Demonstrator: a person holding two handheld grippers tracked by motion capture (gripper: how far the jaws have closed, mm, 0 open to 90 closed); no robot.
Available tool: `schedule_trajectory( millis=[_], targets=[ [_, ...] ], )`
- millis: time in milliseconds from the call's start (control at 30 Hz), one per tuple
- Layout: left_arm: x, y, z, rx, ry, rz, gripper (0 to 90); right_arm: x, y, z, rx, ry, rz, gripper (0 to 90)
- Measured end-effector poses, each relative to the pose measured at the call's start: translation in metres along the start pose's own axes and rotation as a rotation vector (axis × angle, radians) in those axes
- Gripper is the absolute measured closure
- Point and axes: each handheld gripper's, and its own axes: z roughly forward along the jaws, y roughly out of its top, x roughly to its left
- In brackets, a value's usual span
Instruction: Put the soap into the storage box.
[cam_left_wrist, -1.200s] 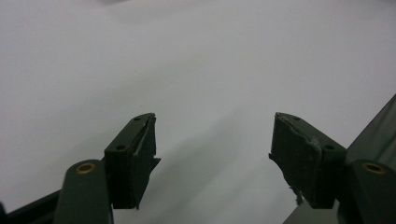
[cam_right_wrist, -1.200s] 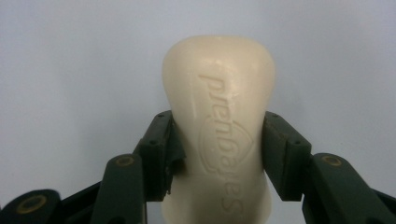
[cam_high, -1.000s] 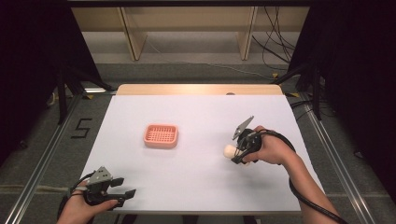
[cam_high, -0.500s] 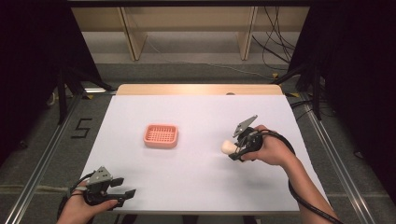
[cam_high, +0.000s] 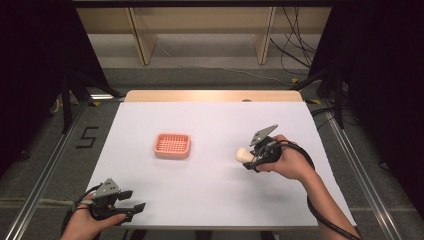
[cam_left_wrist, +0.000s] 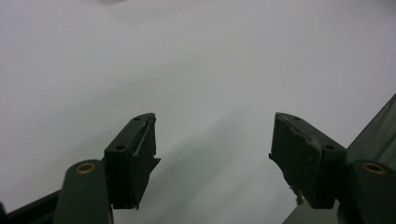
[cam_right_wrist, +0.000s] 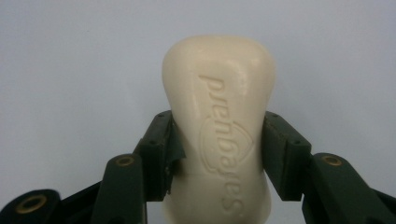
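A cream bar of soap (cam_right_wrist: 218, 126) with an embossed name is clamped between both jaws of my right gripper (cam_right_wrist: 217, 144). Seen from above, that soap (cam_high: 242, 155) pokes out to the left of the right gripper (cam_high: 248, 159), over the right half of the white table (cam_high: 210, 125). A pink slotted soap dish (cam_high: 172, 145) sits left of centre, well apart from the soap. My left gripper (cam_high: 136, 202) rests at the front left corner, its jaws spread with nothing between them. Bare white tabletop lies beyond the left gripper (cam_left_wrist: 214, 149) in its own view.
The white sheet ends at a wooden strip (cam_high: 215, 95) along the far edge. Metal rails (cam_high: 45, 165) run down both sides of the table. Wooden shelving (cam_high: 200, 30) and loose cables (cam_high: 295, 45) stand on the floor behind.
The right gripper with the soap has shifted a touch, otherwise holding its place. The left gripper has stayed put.
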Motion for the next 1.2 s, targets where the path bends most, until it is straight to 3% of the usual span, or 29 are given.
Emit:
schedule_trajectory(
  millis=[33, 133, 300, 600, 767, 833, 1200],
  targets=[
    [0.0001, 0.0, -0.0006, 0.0, -0.008, 0.005, 30.8, 0.0014, -0.0004, 0.0002, -0.004, -0.012, 0.019, 50.4],
    [0.0001, -0.0001, 0.0004, -0.002, 0.006, -0.004, 30.8, 0.001, -0.0008, -0.0002, -0.015, -0.032, 0.007, 50.4],
    [0.0003, 0.0, -0.0008, 0.003, -0.007, 0.007, 30.8, 0.0032, -0.0011, 0.0, -0.038, -0.025, 0.024, 50.4],
    [-0.0008, -0.0003, 0.0001, -0.005, -0.009, -0.017, 30.8, 0.0033, -0.0001, 0.0004, -0.083, -0.032, 0.001, 50.4],
    [-0.0008, -0.0004, 0.0, -0.006, -0.009, -0.019, 30.7, 0.0059, 0.0, 0.0026, -0.113, -0.032, 0.02, 50.4],
    [-0.0004, -0.0005, 0.0007, -0.004, 0.011, -0.013, 30.8, 0.0056, -0.0002, 0.0007, -0.108, -0.038, 0.021, 50.4],
    [-0.0002, -0.0002, -0.0006, -0.01, -0.005, -0.01, 30.8, 0.0073, 0.0013, 0.0035, -0.138, -0.047, 0.037, 50.4]
  ],
)
